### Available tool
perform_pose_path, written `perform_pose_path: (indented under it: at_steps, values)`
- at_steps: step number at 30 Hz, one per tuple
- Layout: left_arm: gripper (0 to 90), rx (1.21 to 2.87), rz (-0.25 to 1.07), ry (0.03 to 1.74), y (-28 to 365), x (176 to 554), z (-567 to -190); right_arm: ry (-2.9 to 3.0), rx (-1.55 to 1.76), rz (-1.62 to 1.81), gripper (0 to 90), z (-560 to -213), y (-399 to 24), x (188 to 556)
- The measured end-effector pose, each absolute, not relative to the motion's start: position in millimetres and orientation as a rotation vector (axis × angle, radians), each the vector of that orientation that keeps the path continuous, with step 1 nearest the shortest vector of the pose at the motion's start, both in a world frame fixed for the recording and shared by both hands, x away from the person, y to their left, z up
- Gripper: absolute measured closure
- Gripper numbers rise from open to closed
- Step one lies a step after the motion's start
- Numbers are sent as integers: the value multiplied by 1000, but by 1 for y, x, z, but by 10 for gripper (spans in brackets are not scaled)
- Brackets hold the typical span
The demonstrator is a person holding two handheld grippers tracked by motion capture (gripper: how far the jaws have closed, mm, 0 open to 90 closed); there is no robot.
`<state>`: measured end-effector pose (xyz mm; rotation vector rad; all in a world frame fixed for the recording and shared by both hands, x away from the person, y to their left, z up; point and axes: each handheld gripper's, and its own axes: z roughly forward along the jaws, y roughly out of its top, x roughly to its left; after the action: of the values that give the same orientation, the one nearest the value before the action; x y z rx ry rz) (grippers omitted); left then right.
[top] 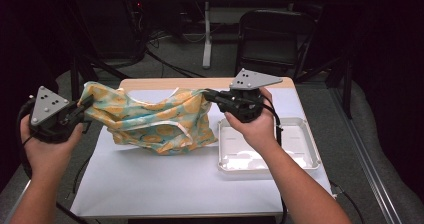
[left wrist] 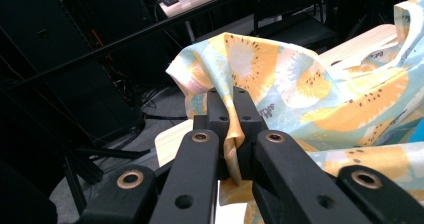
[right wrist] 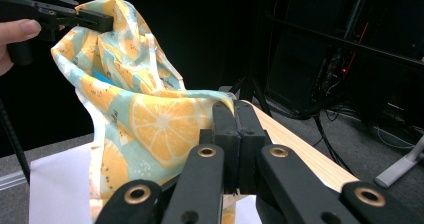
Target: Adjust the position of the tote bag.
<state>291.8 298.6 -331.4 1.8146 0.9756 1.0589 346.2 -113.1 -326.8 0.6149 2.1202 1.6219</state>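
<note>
Two claws, one cloth: the left claw (left wrist: 231,101) is pinched fully closed on a corner of a fruit-print fabric piece (top: 152,121), a fold of the cloth squeezed flat between its black jaws. The right claw (right wrist: 234,115), seen along its own jaws, is clamped just as tight on the opposite upper edge of the cloth. Each is gripped by one of the person's hands, the left hand (top: 47,146) low at the desk's near-left corner, the right hand (top: 252,129) farther in, beside the tray.

Between the two pinch points the fabric hangs in a slack swag above the desk (top: 165,184), its lower folds drooping onto or just over the white surface; contact there is hard to tell. It sags and creases freely, which suggests a thin, light, limp textile that will not hold a shape, should not slip from a firm pinch, and is in no danger of breaking. The likely best holds are the hems and corners, where the cloth is doubled, as both claws have it now.

To the right of the cloth, apart from it, sits a shallow white tray (top: 300,156), empty as far as can be seen.

The count: one fabric piece, one tray, two claws.
</note>
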Motion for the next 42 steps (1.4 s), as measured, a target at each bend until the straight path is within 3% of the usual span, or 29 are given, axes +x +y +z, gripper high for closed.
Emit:
perform_pose_path:
  at_steps: [42]
  values:
    - [873,1803,1041,1000,301,295,-344,2115,645,1633,900,-342,-114,350]
